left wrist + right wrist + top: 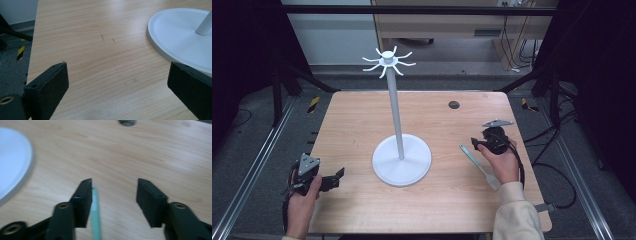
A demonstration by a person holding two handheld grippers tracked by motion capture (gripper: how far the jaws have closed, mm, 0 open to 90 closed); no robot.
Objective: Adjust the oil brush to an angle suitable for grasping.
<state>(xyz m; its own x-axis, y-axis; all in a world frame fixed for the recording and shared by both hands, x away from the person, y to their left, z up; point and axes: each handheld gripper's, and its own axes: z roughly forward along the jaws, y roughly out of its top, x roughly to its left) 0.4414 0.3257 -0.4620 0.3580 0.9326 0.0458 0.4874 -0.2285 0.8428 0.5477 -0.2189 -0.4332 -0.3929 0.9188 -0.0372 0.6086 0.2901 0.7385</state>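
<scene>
From above, two hands are seen at the near edge of the tabletop [362, 210]. The left hand [301, 205] is held low at the near left corner, and its left claw [334, 178] is pointed toward the middle. The right hand [504, 162] is held farther in on the right side, and its right claw [475, 143] is pointed left, just over the far end of a spatula [479, 166]. The spatula is laid flat on the wood, slanted, with its pale green handle away from the person and its wider white end near the wrist.

A white stand is seen between the hands. Its round base [402, 161] is set on the wood, its thin pole [395, 110] is stood upright, and a ring of small hooks [388, 61] is carried at the top. The pole top and hooks are shown in the high view alone.

In the left gripper view, the left claw is opened wide over bare wood, and nothing is held. The base rim is seen just beside one jaw.

In the right gripper view, the right claw is about half open. The green handle [96, 217] is lying between the jaws, right beside the left one. Whether it is touched cannot be told. It is not squeezed. Beyond it, a small dark hole [127, 122] in the wood is seen.
</scene>
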